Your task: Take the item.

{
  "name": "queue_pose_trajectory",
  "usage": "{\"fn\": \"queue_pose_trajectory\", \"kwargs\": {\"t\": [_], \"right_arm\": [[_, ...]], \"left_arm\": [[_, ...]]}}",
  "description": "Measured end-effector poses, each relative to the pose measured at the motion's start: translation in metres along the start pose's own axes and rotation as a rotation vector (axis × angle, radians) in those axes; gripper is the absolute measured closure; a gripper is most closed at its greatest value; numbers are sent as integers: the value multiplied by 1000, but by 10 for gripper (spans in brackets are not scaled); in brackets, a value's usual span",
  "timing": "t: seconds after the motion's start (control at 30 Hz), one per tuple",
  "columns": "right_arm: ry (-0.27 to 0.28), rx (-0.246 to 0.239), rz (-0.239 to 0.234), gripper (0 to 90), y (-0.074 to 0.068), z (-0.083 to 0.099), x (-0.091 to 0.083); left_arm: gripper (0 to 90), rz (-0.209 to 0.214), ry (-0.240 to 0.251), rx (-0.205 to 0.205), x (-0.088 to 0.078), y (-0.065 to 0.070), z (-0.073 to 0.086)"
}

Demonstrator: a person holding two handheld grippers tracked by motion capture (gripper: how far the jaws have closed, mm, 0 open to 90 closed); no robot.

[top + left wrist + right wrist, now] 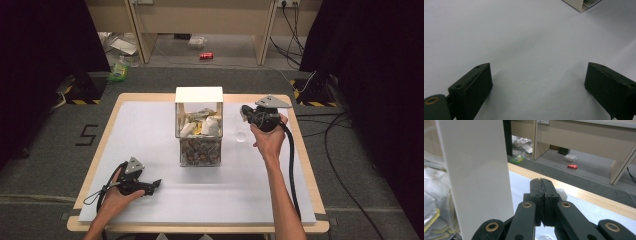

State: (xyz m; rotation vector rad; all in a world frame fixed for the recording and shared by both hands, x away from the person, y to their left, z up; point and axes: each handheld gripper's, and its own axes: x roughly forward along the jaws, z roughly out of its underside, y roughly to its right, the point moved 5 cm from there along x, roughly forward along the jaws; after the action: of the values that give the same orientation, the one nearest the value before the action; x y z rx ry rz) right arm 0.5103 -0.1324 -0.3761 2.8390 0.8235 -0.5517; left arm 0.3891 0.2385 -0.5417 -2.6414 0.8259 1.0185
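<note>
High view: a clear box (199, 132) with a white lid stands mid-table on the white mat (150, 145), packed with silvery sachets above and small dark pieces below. The right gripper (245, 113) hovers just beside the box's right wall, near its top, over a small clear cup (241, 135) on the mat. The left gripper (156, 185) rests low at the near left, well apart from the box.

Left gripper view: jaws spread wide over bare mat, nothing between them; a corner of the box (580, 4) shows at the far right.

Right gripper view: jaws pressed together, with no item seen between them, tips (543, 187) next to the box's white post (476, 170); sachets (434, 192) lie behind it at left, and the cup's rim (544, 237) peeks below.

By the look of it, work has hardly begun: the box is full, the cup seems empty, and no item has been lifted out yet
</note>
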Motion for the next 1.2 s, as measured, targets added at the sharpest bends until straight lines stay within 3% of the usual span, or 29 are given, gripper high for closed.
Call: {"fn": "queue_pose_trajectory", "kwargs": {"t": [0.93,1.2], "right_arm": [[-112,32,21,889,7,26,36],[-101,89,8,888,13,40,38]], "left_arm": [[66,0,1,0,0,0,0],[66,0,0,0,0,0,0]]}}
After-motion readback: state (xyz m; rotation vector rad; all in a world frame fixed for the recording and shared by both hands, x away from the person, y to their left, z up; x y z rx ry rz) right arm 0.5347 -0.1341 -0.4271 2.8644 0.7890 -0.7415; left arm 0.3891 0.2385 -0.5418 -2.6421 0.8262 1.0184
